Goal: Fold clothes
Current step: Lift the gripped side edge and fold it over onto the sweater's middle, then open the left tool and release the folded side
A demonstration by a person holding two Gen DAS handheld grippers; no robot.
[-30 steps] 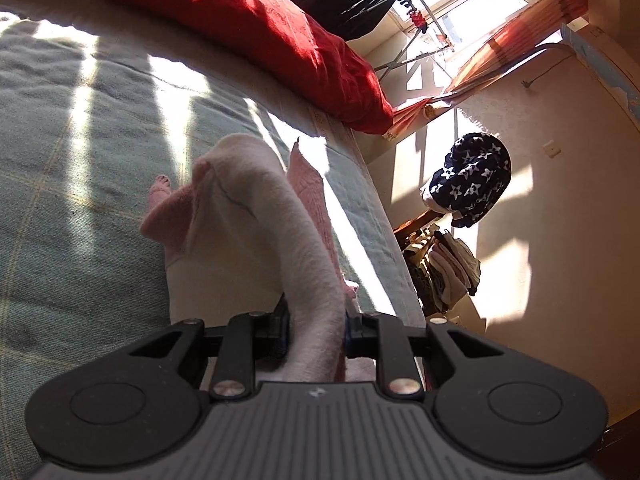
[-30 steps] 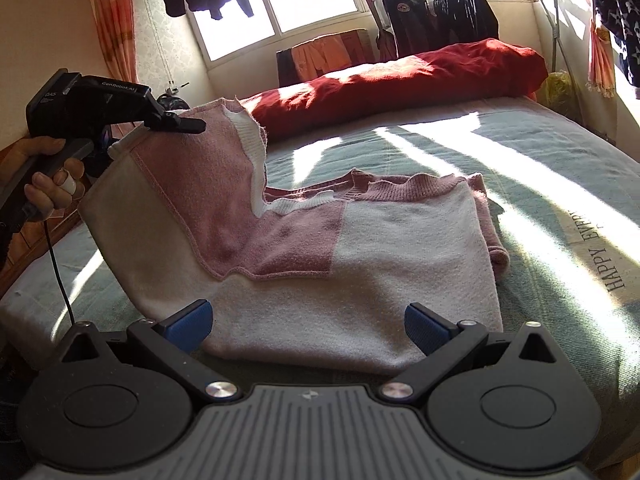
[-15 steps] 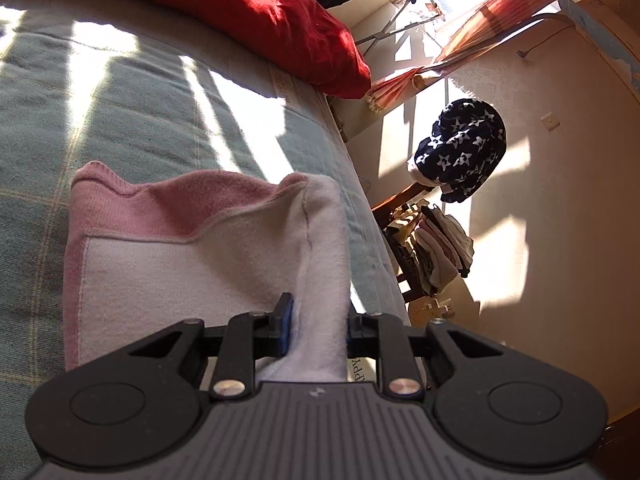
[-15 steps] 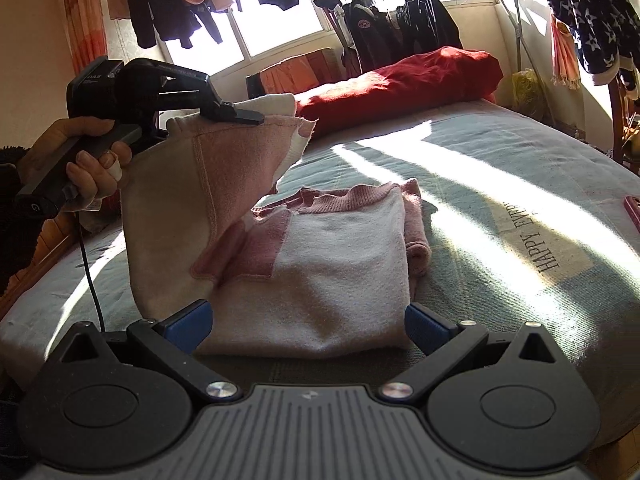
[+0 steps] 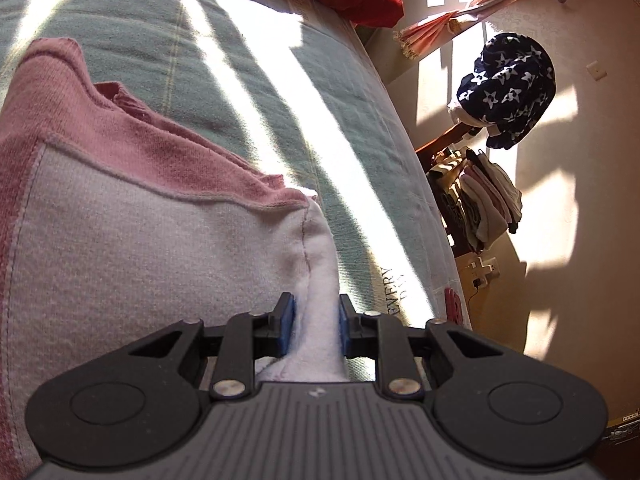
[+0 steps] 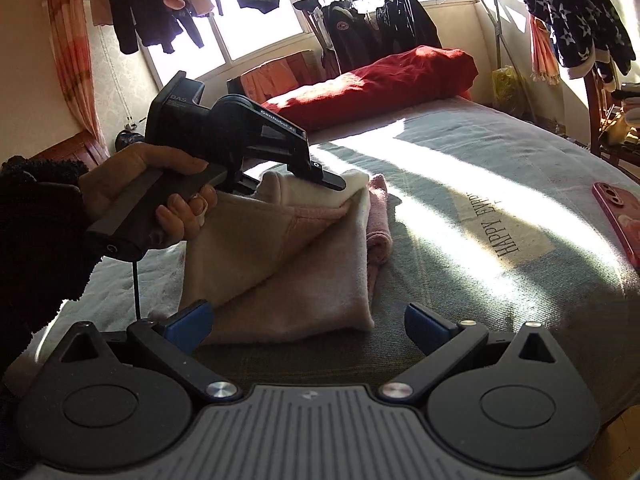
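Folded knit sweater (image 6: 312, 264) was pale grey-white with dusty pink bands. Woven bed cover (image 6: 500, 168) at 3 o'clock was grey-green, dark lettering. Plump cushion (image 6: 380, 80) at 12 was red. Hanging garment (image 5: 508, 92) was navy, white stars. Flat phone (image 6: 620, 216) was pink-red.

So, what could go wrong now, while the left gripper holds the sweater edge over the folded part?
1. The left gripper pinches only a thin bunch of the sweater; it may slip out before the fold lies flat.
2. The right gripper is open and holds nothing down, so the folded layers may drag sideways.
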